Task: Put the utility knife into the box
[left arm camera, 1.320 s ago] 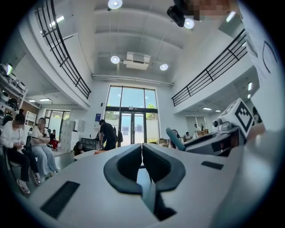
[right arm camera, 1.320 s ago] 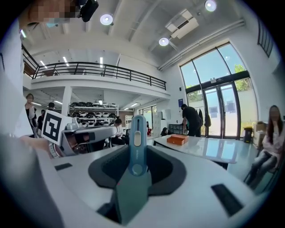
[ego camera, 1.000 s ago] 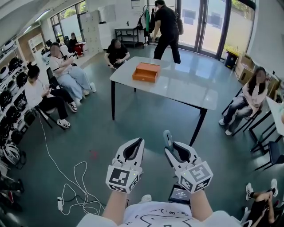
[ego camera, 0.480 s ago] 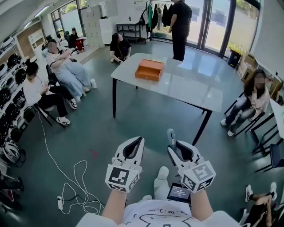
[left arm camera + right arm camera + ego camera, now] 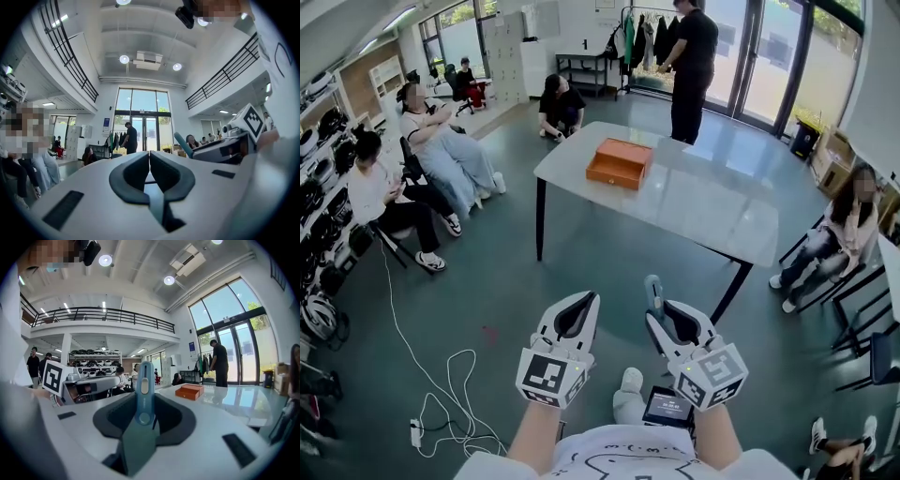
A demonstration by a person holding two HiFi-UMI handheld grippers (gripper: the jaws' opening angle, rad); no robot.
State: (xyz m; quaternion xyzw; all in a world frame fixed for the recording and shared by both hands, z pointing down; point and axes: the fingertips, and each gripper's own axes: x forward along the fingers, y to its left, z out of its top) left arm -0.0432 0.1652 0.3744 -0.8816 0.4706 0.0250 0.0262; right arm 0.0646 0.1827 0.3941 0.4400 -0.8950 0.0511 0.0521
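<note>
My right gripper [image 5: 654,316] is shut on a blue utility knife [image 5: 653,294], whose handle sticks up out of the jaws; in the right gripper view the knife [image 5: 144,394] stands upright between the pads. Beside it my left gripper [image 5: 578,316] is shut with nothing in it, its jaws touching at the tips [image 5: 149,159]. The orange box [image 5: 620,163] lies open on the grey table [image 5: 712,216] well ahead, also seen small as the box [image 5: 189,391] in the right gripper view. Both grippers are held low in front of me, far short of the table.
Several people sit along the left wall and at the right; one person in black [image 5: 692,56] stands behind the table. A white cable [image 5: 441,384] and power strip lie on the floor at the left. A chair [image 5: 872,347] stands at the right.
The table and box have drawn a little closer and shifted right in the head view. The person in black has straightened up and moved right. Both grippers keep their hold and relative pose.
</note>
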